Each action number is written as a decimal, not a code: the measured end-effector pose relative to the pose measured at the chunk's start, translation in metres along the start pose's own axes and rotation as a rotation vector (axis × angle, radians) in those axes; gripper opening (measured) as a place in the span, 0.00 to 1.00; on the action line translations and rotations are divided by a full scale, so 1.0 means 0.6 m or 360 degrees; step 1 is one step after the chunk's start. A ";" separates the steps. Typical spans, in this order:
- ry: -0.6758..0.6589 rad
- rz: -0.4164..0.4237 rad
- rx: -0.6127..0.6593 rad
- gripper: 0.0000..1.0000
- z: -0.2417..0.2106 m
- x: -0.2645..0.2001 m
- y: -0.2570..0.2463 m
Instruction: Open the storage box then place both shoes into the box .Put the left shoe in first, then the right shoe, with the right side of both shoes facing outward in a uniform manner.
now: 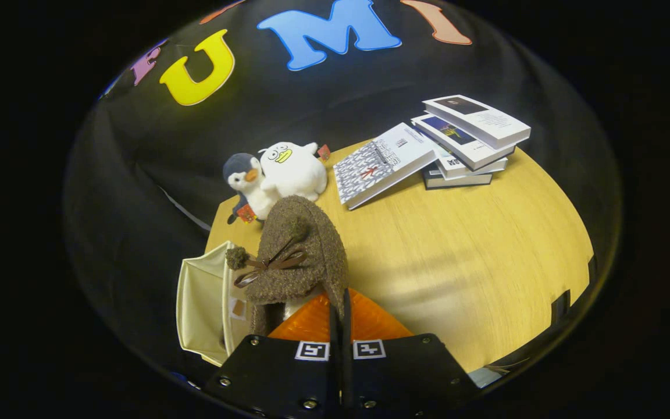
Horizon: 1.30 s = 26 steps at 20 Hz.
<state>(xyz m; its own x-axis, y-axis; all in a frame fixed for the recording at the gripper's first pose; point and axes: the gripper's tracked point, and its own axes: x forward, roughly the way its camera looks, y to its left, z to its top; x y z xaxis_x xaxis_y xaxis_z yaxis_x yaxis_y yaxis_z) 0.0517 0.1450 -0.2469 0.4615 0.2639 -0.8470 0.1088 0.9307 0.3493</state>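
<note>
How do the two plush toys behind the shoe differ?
The penguin plush is dark grey and white with an orange beak; the white duck plush is all white with a yellow bill. The penguin looks smaller and sits nearer the table edge; the duck is bulkier and closer to the books. Both sit upright, touching, beyond the brown shoe, which the gripper grips with fingers nearly closed.

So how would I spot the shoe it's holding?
On the wooden table, look near the open cream storage box, in front of the two plush toys. The brown fuzzy shoe is pinched between the gripper jaws; its pom-pom bow sets it apart.
</note>
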 end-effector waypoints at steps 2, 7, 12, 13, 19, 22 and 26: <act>-0.0003 0.0042 -0.0013 0.01 -0.001 0.000 0.042; 0.0011 0.0142 -0.0041 0.01 -0.014 0.011 0.139; 0.0034 0.0229 -0.0033 0.01 -0.038 0.027 0.223; 0.0044 0.0241 -0.0033 0.01 -0.045 0.031 0.236; 0.0083 0.0226 -0.0034 0.01 -0.086 0.057 0.270; 0.0102 0.0225 -0.0009 0.01 -0.105 0.068 0.278; 0.0042 0.0282 0.0025 0.21 -0.102 0.070 0.292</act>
<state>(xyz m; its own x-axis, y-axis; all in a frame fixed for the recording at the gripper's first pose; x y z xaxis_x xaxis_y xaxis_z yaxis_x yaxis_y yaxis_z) 0.0362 0.3345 -0.2460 0.4514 0.4300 -0.7819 0.0416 0.8651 0.4998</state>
